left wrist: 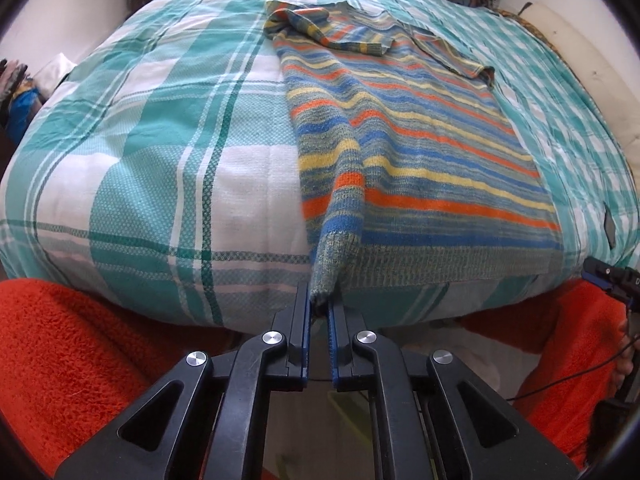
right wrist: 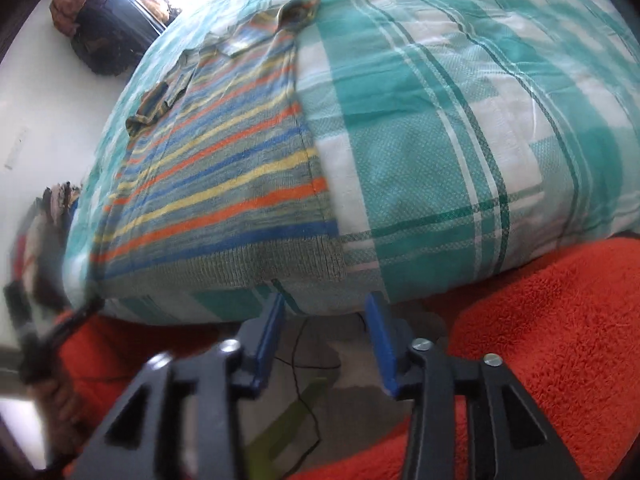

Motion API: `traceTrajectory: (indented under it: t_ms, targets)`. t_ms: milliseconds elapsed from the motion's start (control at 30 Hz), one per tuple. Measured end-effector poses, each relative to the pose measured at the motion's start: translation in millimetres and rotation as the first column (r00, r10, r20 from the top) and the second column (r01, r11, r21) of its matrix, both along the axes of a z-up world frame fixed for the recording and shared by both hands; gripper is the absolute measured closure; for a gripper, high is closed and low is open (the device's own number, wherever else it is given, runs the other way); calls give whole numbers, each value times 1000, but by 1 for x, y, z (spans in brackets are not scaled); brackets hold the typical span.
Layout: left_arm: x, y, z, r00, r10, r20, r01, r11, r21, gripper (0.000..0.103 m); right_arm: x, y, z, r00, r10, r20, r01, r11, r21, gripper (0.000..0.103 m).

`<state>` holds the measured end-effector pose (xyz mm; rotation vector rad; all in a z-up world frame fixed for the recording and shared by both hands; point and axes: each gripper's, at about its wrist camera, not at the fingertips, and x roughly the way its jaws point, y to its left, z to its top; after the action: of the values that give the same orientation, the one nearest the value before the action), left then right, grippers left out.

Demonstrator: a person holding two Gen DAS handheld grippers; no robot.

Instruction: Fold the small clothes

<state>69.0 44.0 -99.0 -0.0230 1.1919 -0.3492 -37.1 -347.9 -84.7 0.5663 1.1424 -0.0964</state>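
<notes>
Striped sweater (left wrist: 400, 128) lies flat on plaid bed cover (left wrist: 160, 140), hem at near edge. My left gripper (left wrist: 319, 308) is pinched on sleeve cuff (left wrist: 326, 280) there. My right gripper (right wrist: 326, 312) is spread wide, empty, just below hem corner. I judge sleeve fold in hand; next I need carry cuff across body.

Left tongs (left wrist: 319, 312) pinched, right tongs (right wrist: 326, 320) agape

Striped sweater (left wrist: 400, 152) is fuzzy ribbed knit; plaid bedcover (left wrist: 160, 152) a matt woven cloth; orange blanket (right wrist: 540, 320) shaggy fleece
</notes>
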Motion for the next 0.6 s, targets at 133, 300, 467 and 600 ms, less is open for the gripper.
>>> traceTrajectory:
  t_ms: [133,300,467,600]
  targets:
    - [6,23,4,997,81,-6,-81,995,-62,73,29,-18,-14,999,-36,31,34,998,58,28]
    - [19,51,0,983,180,-41,-184,974,-130,64,45,-20,-39,1000,25,3,-25,990,141,33]
    - [28,57,-9,980,176,-95,-192,964,-186,61,42,-16,-41,995,104,4,-103,978,183,98]
    - [27,64,2,984,158,-82,-176,937,-301,49,31,-26,-24,997,71,1,-71,993,97,98]
